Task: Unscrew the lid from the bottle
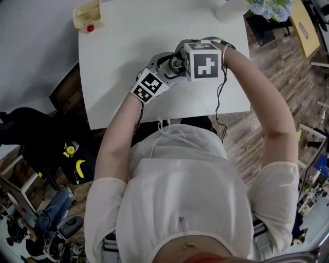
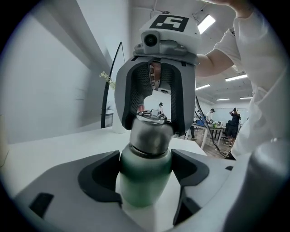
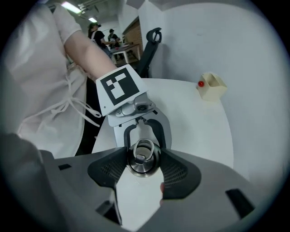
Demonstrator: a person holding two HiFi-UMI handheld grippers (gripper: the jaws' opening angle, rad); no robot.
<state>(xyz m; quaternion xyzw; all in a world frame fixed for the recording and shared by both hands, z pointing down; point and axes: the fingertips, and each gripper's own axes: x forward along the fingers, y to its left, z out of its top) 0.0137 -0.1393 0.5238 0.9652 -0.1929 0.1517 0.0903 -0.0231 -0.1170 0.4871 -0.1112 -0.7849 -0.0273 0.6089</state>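
A green bottle (image 2: 144,181) stands upright on the white table (image 1: 128,41). My left gripper (image 2: 146,170) is shut on its body from the side, a jaw on each flank. The bottle's steel lid (image 2: 151,136) carries a ring handle on top (image 3: 144,152). My right gripper (image 3: 144,164) comes down from above, and both of its pads press against the lid (image 3: 144,159). In the head view the right gripper's marker cube (image 1: 204,60) hides most of the bottle, and the left gripper (image 1: 169,69) reaches in from the lower left.
A cream box (image 1: 86,15) with a red ball beside it sits at the table's far left corner (image 3: 212,86). A white vase with flowers (image 1: 231,9) stands at the far right. The table's near edge runs just below the grippers, close to the person's body.
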